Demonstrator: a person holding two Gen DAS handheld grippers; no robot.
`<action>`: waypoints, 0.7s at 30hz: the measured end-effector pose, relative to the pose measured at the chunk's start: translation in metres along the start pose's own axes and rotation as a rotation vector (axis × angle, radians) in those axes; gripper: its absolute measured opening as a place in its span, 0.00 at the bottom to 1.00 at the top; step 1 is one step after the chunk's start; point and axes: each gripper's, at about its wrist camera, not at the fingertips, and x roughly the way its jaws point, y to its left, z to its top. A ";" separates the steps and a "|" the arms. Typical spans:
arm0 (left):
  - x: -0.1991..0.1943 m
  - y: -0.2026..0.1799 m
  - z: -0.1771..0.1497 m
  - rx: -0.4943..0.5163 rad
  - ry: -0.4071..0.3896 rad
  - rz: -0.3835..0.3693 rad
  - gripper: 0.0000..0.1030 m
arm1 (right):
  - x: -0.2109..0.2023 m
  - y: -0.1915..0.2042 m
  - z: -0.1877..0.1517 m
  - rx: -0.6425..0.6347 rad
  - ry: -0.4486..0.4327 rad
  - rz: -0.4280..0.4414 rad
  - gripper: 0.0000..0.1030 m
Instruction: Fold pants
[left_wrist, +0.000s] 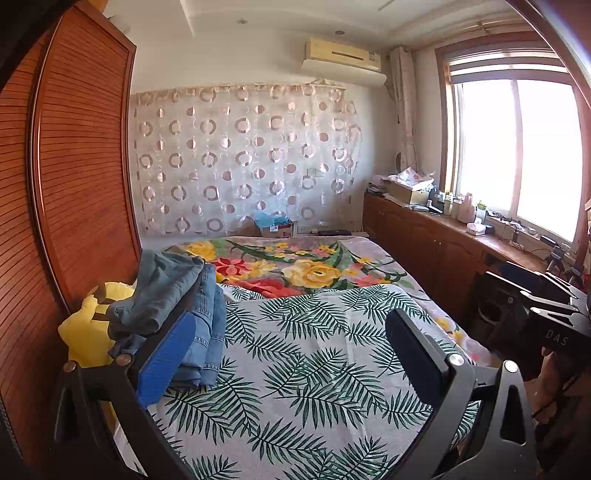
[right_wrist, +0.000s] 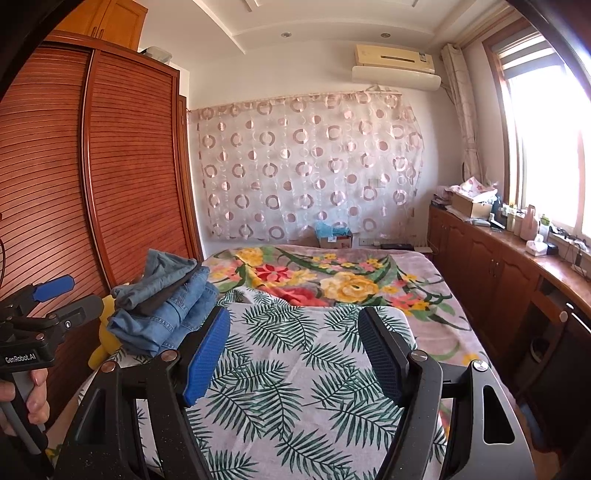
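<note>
A stack of folded blue jeans (left_wrist: 181, 310) lies at the left edge of the bed on the palm-leaf sheet (left_wrist: 314, 354); it also shows in the right wrist view (right_wrist: 166, 302). My left gripper (left_wrist: 291, 343) is open and empty, held above the sheet just right of the stack. My right gripper (right_wrist: 295, 350) is open and empty above the same sheet. The left gripper shows at the left edge of the right wrist view (right_wrist: 55, 295). The right gripper's body shows at the right edge of the left wrist view (left_wrist: 546, 299).
A yellow plush toy (left_wrist: 88, 325) sits beside the jeans against the wooden louvred wardrobe (left_wrist: 74, 184). A floral blanket (left_wrist: 295, 266) covers the far bed. A long wooden cabinet (left_wrist: 443, 243) with clutter runs under the window on the right.
</note>
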 end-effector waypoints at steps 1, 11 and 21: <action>0.000 0.000 0.000 0.000 -0.001 -0.001 1.00 | 0.000 0.000 -0.001 0.000 0.000 0.000 0.71; -0.001 0.002 0.000 0.001 -0.003 -0.001 1.00 | 0.000 0.000 -0.001 0.000 -0.001 0.001 0.71; -0.001 0.001 -0.001 0.000 -0.003 0.000 1.00 | 0.000 0.000 -0.001 0.000 -0.001 0.002 0.71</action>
